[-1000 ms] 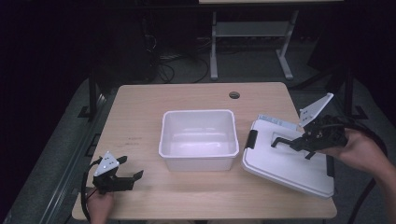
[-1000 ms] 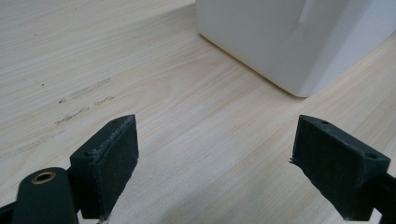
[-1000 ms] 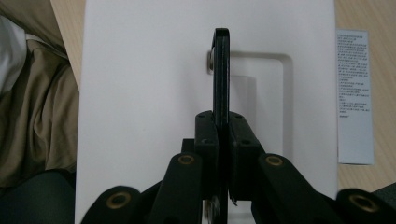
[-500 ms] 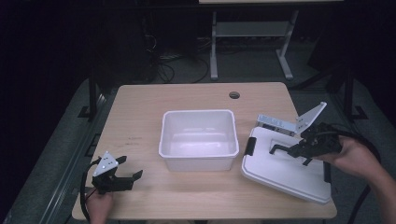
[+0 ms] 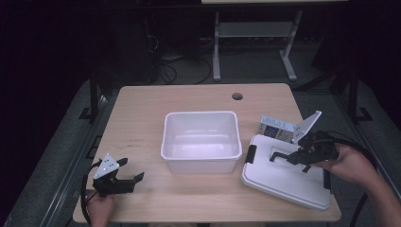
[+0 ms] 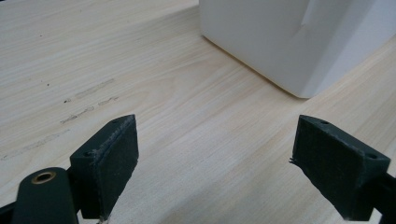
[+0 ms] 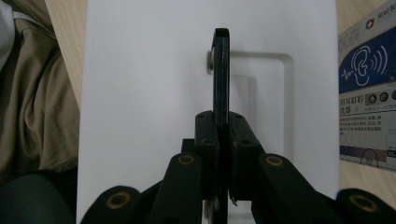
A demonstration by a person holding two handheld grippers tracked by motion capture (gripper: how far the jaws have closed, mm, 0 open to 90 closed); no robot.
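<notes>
The left hand-held gripper [image 5: 126,171] sits low near the worktop's [image 5: 142,123] front left corner, jaws spread wide. The right hand-held gripper [image 5: 279,156] is clamped, jaws pressed together on a thin black handle [image 7: 221,70].

On the table [image 5: 142,113]: tub [image 5: 201,141] at the middle; lid [image 5: 283,177] just right of the tub, toward the near right corner, lying flat, its handle [image 7: 221,70] upright. Small box [image 5: 276,127] just beyond the lid's far edge, right of the tub. Cable hole [image 5: 237,96] far of the tub, near the far edge. Right gripper [image 5: 283,156] over the lid, clamped on the handle. Left gripper [image 5: 130,171] at the near left corner, left of and nearer than the tub, well apart from it.
</notes>
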